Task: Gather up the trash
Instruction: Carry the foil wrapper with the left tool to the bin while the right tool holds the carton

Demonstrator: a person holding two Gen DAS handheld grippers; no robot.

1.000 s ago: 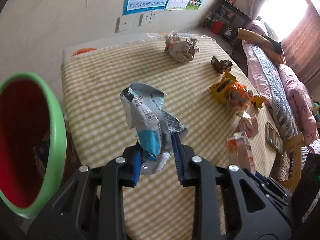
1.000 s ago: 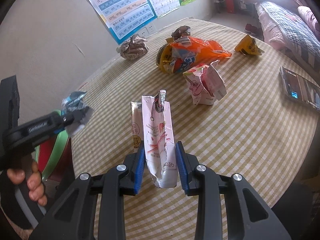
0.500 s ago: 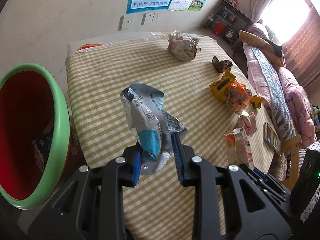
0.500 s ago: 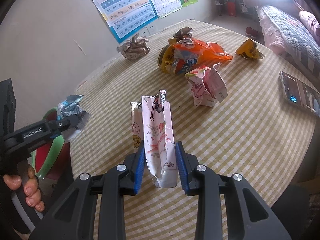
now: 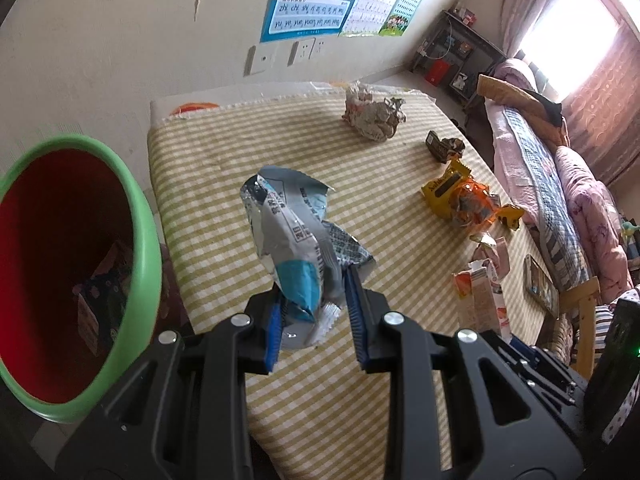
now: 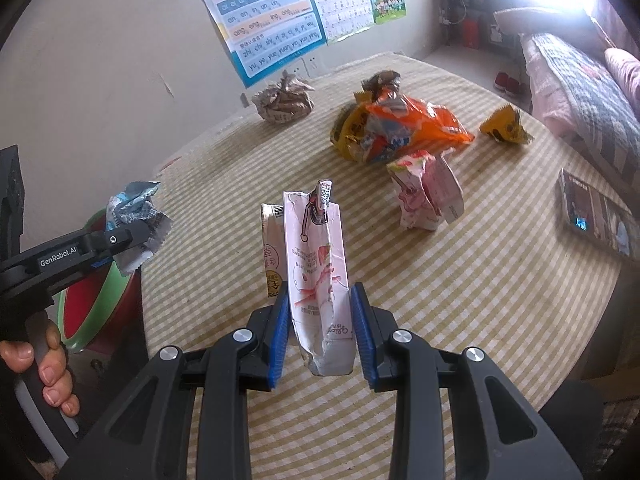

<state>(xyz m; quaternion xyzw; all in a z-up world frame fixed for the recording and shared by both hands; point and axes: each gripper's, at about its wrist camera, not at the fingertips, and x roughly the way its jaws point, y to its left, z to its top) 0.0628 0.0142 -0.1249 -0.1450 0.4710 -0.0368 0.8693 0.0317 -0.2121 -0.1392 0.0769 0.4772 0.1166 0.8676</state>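
My left gripper point(image 5: 314, 316) is shut on a crumpled grey and blue wrapper point(image 5: 292, 236), held above the table's left edge beside the green-rimmed red bin point(image 5: 144, 240). In the right wrist view the left gripper point(image 6: 132, 240) and wrapper point(image 6: 136, 216) hang over the bin point(image 6: 100, 300). My right gripper point(image 6: 320, 332) is shut on a flattened pink milk carton point(image 6: 316, 264), held above the checked tablecloth point(image 6: 480, 280).
On the table lie a crumpled newspaper ball point(image 6: 284, 100), orange and yellow snack bags point(image 6: 400, 128), a second pink carton point(image 6: 428, 196), a small yellow wrapper point(image 6: 504, 126) and a phone point(image 6: 596, 216). A bed point(image 5: 560, 184) stands to the right. Trash lies inside the bin.
My left gripper has carried the wrapper left and back toward the bin; the bin rim sits closer beneath it. The right gripper holds the carton almost still.
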